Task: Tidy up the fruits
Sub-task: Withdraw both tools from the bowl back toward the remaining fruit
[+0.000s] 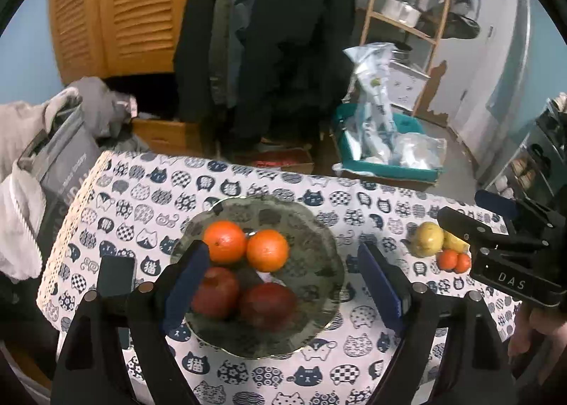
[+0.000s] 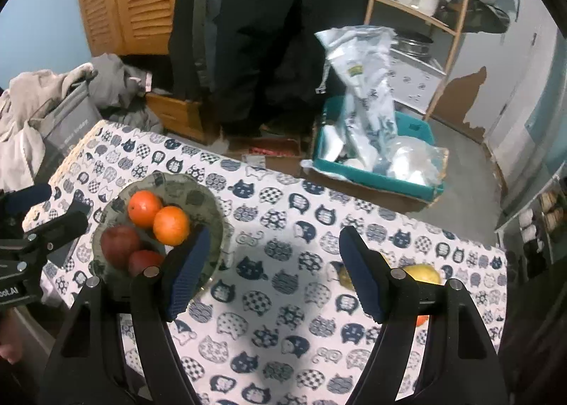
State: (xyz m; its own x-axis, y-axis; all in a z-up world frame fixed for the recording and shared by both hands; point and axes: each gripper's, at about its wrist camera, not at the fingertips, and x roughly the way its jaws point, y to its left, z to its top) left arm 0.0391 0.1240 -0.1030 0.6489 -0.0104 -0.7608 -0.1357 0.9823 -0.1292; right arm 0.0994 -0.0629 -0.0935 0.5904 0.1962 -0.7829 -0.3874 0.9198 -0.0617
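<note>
A glass plate (image 1: pixel 319 238) (image 2: pixel 198 199) on the cat-print tablecloth (image 1: pixel 248 178) holds two oranges (image 1: pixel 225 242) (image 2: pixel 144 209) and two red apples (image 1: pixel 216 293) (image 2: pixel 120 245). My left gripper (image 1: pixel 283 284) hovers open above the plate, nothing between its blue pads (image 1: pixel 187 284). To the right lie a yellow pear-like fruit (image 1: pixel 428 238) (image 2: pixel 423 273), another yellow fruit (image 1: pixel 455 242) and two small tangerines (image 1: pixel 448 259). My right gripper (image 2: pixel 274 275) stands open and empty over bare cloth, its right finger partly hiding those fruits.
A dark flat phone-like object (image 1: pixel 117 273) lies left of the plate. Beyond the table's far edge stands a teal bin (image 1: pixel 386 153) with plastic bags. Clothes and a grey bag (image 1: pixel 60 164) crowd the left side. A wooden shelf (image 1: pixel 407 22) stands behind.
</note>
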